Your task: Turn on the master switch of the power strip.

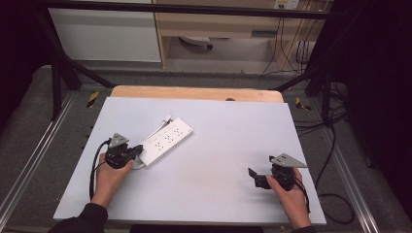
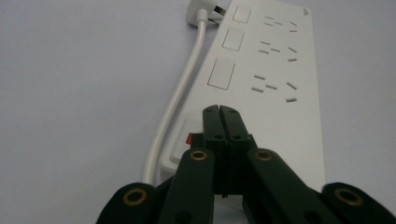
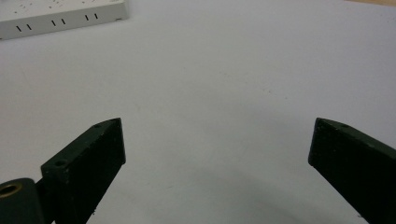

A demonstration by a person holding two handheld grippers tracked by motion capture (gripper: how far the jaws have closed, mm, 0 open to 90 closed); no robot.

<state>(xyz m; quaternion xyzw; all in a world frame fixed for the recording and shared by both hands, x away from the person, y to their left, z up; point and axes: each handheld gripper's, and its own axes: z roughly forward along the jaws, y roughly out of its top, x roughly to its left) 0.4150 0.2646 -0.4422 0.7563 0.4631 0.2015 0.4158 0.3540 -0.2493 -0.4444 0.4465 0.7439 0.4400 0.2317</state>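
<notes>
1. The white power strip (image 1: 167, 140) lies flat and slantwise on the left half of the pale table (image 1: 218, 160), its near end toward my left hand. In the left gripper view I see a row of sockets, each with a rocker switch beside it, and a small red indicator (image 2: 189, 138) on the near end.
2. Its white cable (image 2: 180, 95) leaves the near end, runs along the strip's side and ends in a plug (image 2: 201, 10) lying by the far end.
3. My left gripper (image 2: 220, 110) has its jaws pressed together with nothing between them, and the tips sit over the strip's near end, just beside the red indicator. I cannot tell whether they touch the casing.
4. I judge the strip to be a light, rigid plastic shell with a smooth top, so it would likely slide on the table under a sideways push. The cable is pliant and may drag.
5. To lift it, I would clamp across the narrow width near one end, gripping the side walls; to work a switch, I would press straight down with closed tips.
6. My right gripper (image 1: 262, 178) rests on the table's right side, well apart from the strip, with jaws spread wide and empty.
</notes>
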